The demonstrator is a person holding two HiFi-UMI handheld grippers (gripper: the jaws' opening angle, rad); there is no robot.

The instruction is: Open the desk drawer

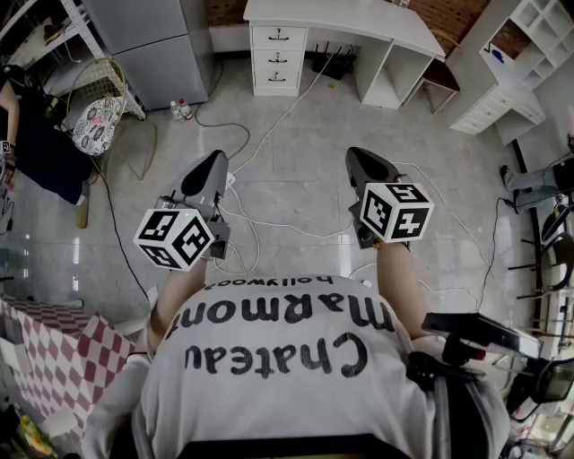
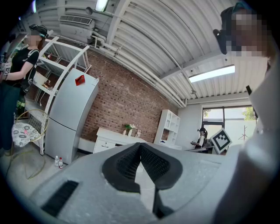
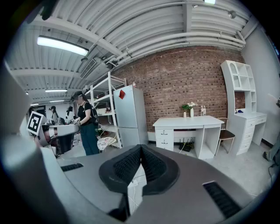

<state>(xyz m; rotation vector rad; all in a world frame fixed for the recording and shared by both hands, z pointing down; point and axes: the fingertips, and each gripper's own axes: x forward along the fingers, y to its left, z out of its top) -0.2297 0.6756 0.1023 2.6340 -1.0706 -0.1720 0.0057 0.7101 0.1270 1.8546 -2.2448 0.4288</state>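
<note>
The white desk (image 1: pixel 341 20) stands far off against the brick wall, with a stack of three shut drawers (image 1: pixel 279 58) on its left side. The right gripper view shows the desk (image 3: pixel 188 122) and its drawers (image 3: pixel 164 138) in the distance, and the left gripper view catches the desk (image 2: pixel 114 136) as well. My left gripper (image 1: pixel 215 163) and right gripper (image 1: pixel 360 158) hang over the floor well short of the desk. Both are shut, tips touching, with nothing held: left gripper (image 2: pixel 140 146), right gripper (image 3: pixel 141 148).
White cables (image 1: pixel 269 220) snake across the floor between me and the desk. A grey fridge (image 1: pixel 148 45) and a wire basket (image 1: pixel 94 108) stand at the left, near a person (image 1: pixel 36 134). White shelving (image 1: pixel 502 81) and a stool (image 1: pixel 441 81) are at the right.
</note>
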